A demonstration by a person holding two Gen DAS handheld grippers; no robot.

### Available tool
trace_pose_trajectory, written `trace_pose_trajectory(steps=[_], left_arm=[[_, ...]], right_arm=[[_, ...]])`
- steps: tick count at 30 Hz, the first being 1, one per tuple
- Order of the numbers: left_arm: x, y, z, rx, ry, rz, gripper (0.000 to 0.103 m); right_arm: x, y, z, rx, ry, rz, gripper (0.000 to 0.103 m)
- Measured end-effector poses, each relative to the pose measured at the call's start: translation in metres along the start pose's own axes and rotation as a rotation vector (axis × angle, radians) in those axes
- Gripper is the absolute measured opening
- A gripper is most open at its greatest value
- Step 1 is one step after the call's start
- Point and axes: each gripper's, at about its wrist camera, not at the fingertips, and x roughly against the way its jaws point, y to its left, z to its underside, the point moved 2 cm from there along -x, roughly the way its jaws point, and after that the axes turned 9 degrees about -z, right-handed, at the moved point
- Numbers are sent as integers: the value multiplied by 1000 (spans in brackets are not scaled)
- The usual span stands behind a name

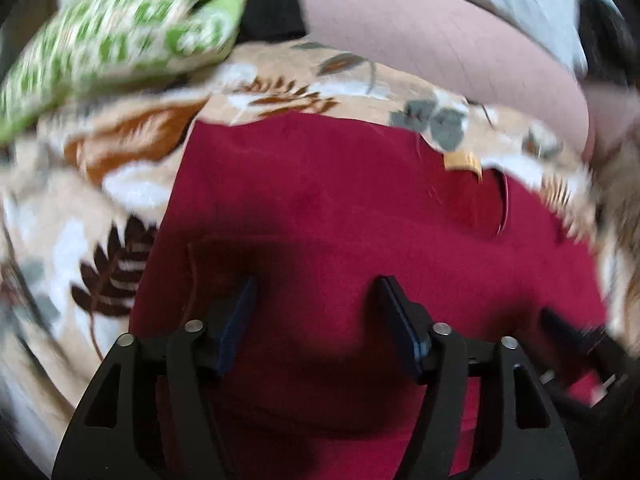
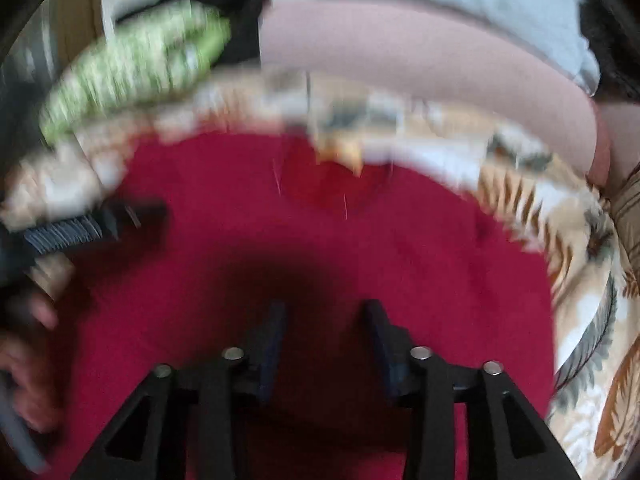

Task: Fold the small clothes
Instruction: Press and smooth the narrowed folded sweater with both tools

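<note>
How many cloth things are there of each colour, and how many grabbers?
Red: 1, the red garment
Green and white: 1, the green patterned cloth
Pink: 1, the pink cushion
Beige with leaves: 1, the leaf-print blanket
Grabbers: 2, the left gripper and right gripper, both open
Total: 6

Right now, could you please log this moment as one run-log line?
stage: fold not begun | red garment: flat on leaf-print blanket | left gripper: open, above garment | right gripper: open, above garment | views: blurred
</note>
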Motion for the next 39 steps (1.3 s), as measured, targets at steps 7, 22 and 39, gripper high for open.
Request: trace_pose_trajectory(steps=[7, 22, 39], left_arm=[[6, 5, 2, 20, -38, 51, 79], [139, 143, 83, 101, -43, 158, 79], [166, 165, 218, 113, 89, 312, 79]], right_arm=[[4, -2, 1, 1, -5, 12, 47], [125, -6, 70, -215, 49, -30, 49], [240, 30, 243, -432, -72, -210, 50]])
